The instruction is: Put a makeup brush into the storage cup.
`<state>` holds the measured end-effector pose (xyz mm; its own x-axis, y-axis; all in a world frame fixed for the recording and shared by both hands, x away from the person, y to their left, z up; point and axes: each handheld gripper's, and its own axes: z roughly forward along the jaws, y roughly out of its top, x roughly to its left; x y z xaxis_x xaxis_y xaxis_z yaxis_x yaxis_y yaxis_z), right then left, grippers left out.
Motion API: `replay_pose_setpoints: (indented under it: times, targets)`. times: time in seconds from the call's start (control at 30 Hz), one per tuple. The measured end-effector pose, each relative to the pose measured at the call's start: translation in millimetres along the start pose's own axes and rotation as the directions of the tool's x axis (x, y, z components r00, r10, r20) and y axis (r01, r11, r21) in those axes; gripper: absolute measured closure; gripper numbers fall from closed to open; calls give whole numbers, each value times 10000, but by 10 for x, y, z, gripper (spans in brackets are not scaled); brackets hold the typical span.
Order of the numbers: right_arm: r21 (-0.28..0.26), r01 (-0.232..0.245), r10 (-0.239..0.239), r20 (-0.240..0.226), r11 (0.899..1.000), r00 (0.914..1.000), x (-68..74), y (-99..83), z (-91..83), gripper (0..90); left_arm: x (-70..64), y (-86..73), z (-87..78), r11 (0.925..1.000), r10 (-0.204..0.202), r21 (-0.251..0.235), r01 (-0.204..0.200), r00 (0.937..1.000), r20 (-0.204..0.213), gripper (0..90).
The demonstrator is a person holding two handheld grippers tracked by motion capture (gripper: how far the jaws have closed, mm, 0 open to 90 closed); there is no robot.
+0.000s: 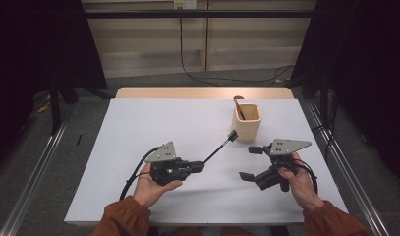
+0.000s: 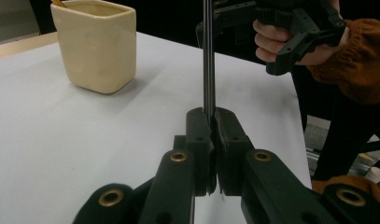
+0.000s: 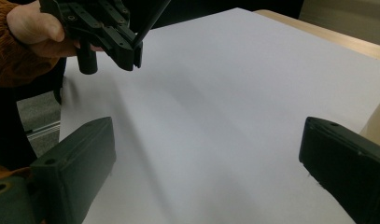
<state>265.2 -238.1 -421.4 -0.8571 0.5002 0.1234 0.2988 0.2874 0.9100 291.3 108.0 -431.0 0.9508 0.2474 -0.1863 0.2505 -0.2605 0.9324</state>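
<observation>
White table open leftward, left gripper pinching rod, cream cup near far edge

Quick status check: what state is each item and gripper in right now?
Left gripper: shut on the black tool.
Black tool: gripped at one end, raised off the table, head near the cup.
Right gripper: open, holding nothing.
Cream cup: upright, a wooden-handled utensil standing inside.

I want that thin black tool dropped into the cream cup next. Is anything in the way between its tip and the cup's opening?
Nothing on the table blocks it. The left gripper holds the black tool, its tip just beside the cream cup. A wooden stick already leans inside the cup, leaving most of the opening free.
</observation>
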Motion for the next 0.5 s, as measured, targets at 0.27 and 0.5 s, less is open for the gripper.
replay_pose_setpoints:
  times: [0.27,0.5]
  targets:
    - [-462,41,-69,-612,9989,9981,29,95,27,42,8,-6,-3,9994,-86,-344,75,9995,-304,855]
    - [394,-76,119,-1091,9992,9940,37,228,163,46,12,12,43,9969,-273,-747,250,9992,-298,854]
